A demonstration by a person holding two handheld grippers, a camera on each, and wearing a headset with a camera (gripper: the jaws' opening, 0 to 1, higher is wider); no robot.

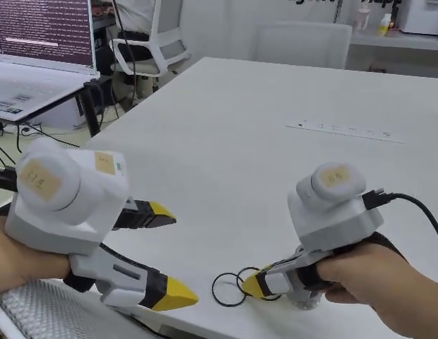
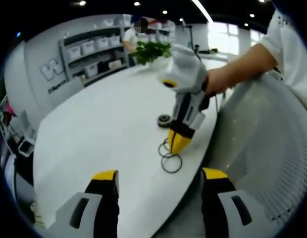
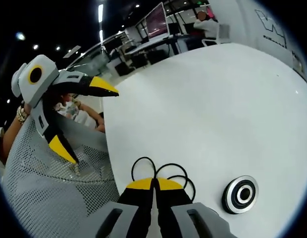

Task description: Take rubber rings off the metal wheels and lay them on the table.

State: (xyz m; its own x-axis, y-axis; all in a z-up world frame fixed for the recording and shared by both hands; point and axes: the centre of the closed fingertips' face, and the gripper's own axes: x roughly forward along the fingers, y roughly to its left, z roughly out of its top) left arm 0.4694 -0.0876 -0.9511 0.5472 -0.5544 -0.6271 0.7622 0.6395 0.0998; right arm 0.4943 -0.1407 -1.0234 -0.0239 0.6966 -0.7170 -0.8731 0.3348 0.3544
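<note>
Thin black rubber rings lie overlapping on the white table near its front edge. My right gripper is shut, its yellow tips down at the rings, and one ring loop seems pinched between them. A round metal wheel stands on the table just beside it, partly under the right hand. My left gripper hovers open off the table's front left, with nothing between its jaws.
A mesh chair back stands at the table's near edge under the left gripper. A laptop sits on a side desk at the far left. A printed strip lies further out on the table.
</note>
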